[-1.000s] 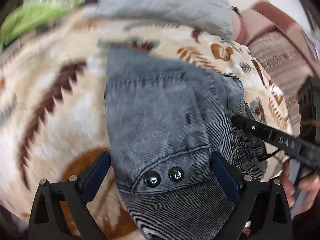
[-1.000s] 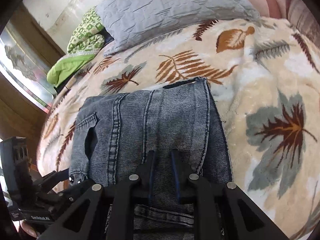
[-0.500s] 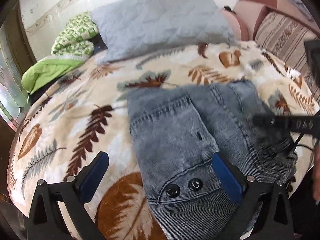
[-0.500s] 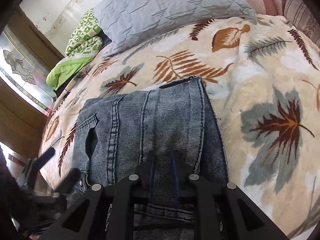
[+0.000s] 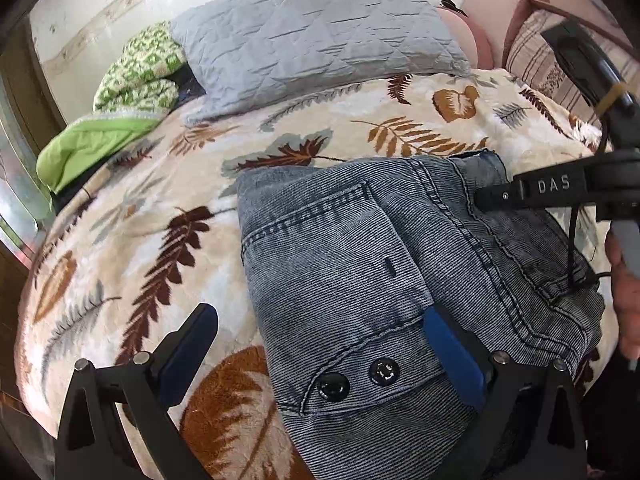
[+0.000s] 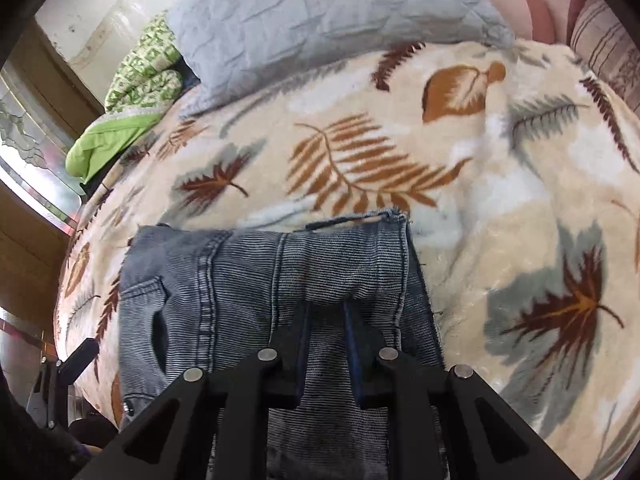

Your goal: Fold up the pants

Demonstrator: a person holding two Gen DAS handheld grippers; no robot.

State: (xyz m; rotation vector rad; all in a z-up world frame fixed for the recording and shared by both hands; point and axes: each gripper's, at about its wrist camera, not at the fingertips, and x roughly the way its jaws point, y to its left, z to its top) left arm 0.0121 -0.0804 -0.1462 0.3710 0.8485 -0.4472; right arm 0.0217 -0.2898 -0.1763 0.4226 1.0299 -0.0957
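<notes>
Bright, even daylight fills both views, with soft shadows. Strong fisheye bending and dark vignetting mark the edges. The right wrist view is slightly blurred

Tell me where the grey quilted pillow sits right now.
The grey quilted pillow lies at the far end of the leaf-print blanket, top centre in both wrist views. The green patterned bedding lies to its left, well beyond the folded jeans.

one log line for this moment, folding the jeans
left gripper: open over jeans | right gripper: shut on jeans | blanket: under jeans
</notes>
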